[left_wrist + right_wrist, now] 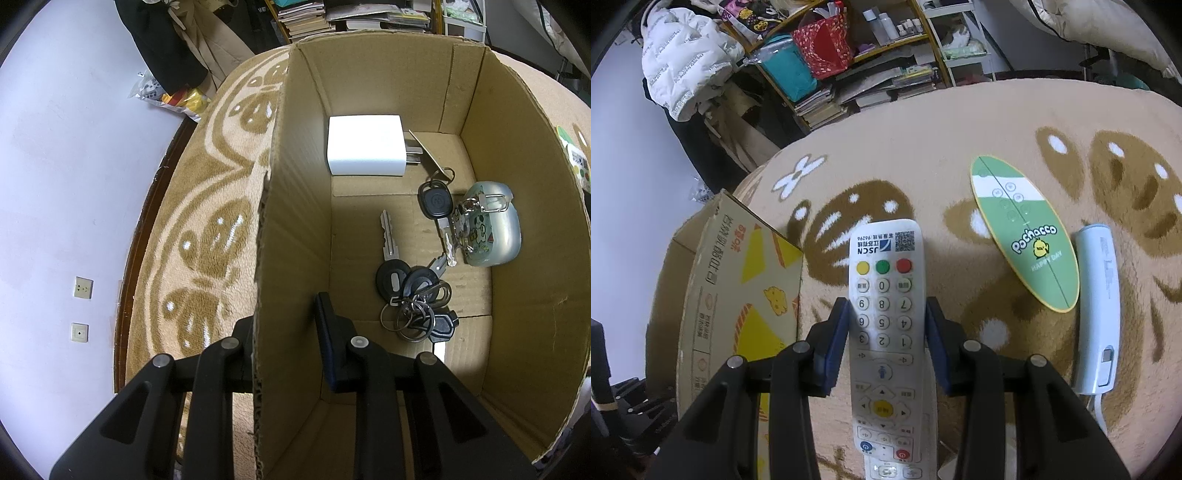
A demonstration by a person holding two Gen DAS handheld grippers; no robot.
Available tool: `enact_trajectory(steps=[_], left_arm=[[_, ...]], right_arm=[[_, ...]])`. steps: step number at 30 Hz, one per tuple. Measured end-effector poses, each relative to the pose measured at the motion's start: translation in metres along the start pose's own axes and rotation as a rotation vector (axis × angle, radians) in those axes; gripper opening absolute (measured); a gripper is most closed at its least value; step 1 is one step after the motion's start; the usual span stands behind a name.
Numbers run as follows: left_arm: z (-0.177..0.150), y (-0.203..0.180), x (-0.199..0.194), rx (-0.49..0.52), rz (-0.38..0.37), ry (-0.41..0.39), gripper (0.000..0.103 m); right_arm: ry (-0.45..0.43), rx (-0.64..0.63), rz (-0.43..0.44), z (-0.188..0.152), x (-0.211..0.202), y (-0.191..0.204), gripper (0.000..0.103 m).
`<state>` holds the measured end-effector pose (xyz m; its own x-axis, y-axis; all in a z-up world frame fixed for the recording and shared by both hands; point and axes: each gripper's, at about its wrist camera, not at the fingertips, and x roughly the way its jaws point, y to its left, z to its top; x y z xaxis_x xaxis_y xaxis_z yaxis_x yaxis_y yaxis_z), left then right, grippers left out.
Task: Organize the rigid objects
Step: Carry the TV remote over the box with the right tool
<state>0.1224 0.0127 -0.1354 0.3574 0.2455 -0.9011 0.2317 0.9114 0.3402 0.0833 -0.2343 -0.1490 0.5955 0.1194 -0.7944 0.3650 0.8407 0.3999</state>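
The left hand-held gripper (284, 332) pinches the cardboard box (517, 258) by its wall, one finger inside, one outside. Beside that box, the right hand-held gripper (886, 332) straddles the white remote (884, 314) on the blanket (960, 129), jaws wide, barely touching it.

Dim indoor light, sharp focus, fisheye-warped edges
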Motion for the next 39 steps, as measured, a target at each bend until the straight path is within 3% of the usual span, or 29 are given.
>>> enact_trajectory(steps=[15, 27, 32, 39], left_arm=[[-0.002, 0.002, 0.0, -0.001, -0.001, 0.001, 0.024], [-0.002, 0.003, 0.0, 0.0, 0.001, 0.001, 0.024], [-0.003, 0.003, 0.0, 0.002, 0.002, 0.001, 0.024], [-0.002, 0.002, 0.0, 0.0, 0.0, 0.001, 0.024]], right_arm=[[-0.094, -0.057, 0.118, 0.016, -0.042, 0.03, 0.043], [-0.145, -0.157, 0.245, 0.022, -0.075, 0.089, 0.043], [-0.138, -0.185, 0.308, 0.02, -0.078, 0.109, 0.043], [-0.055, -0.21, 0.325, 0.007, -0.049, 0.129, 0.043]])
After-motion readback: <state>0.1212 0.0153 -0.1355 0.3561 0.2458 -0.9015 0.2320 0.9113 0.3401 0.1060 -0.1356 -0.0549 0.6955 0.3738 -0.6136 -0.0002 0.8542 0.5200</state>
